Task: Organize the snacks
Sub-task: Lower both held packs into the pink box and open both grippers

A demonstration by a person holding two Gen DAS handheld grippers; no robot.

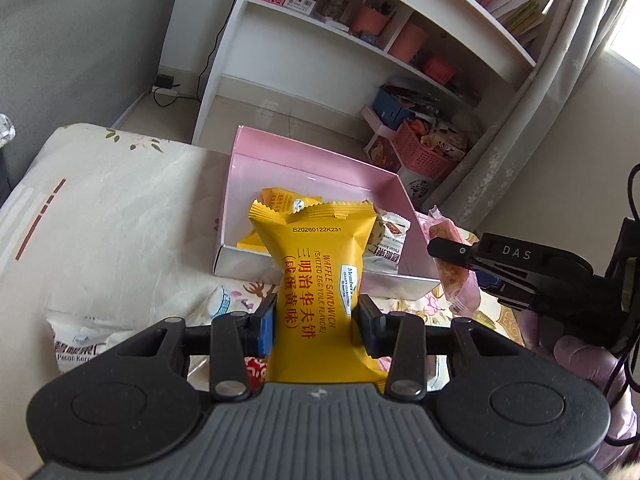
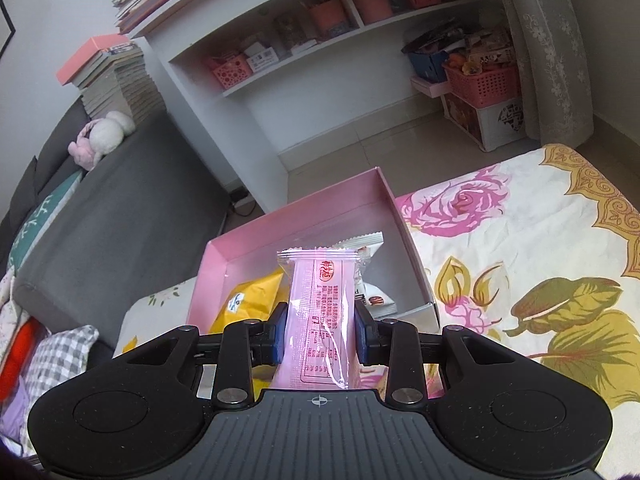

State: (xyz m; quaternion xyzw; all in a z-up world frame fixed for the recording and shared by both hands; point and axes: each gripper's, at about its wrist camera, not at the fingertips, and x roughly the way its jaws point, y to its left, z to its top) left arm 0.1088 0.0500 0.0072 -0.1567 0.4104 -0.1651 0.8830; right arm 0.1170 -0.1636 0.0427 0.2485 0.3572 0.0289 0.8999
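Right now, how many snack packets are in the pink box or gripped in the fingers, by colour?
Yellow: 2, the held yellow packet and the boxed yellow packet in the pink box.
White: 1, the white packet, boxed.
Pink: 1, the pink packet, held.
Total: 4 clearly seen; others may be hidden.

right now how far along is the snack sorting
Done: the pink box already holds a yellow pack and a white pack. In hand: the left gripper grips a yellow waffle sandwich pack; the right gripper grips a pink snack pack, both near the box. Left: dropping both in, plus a white pecan pack lying on the bedsheet.
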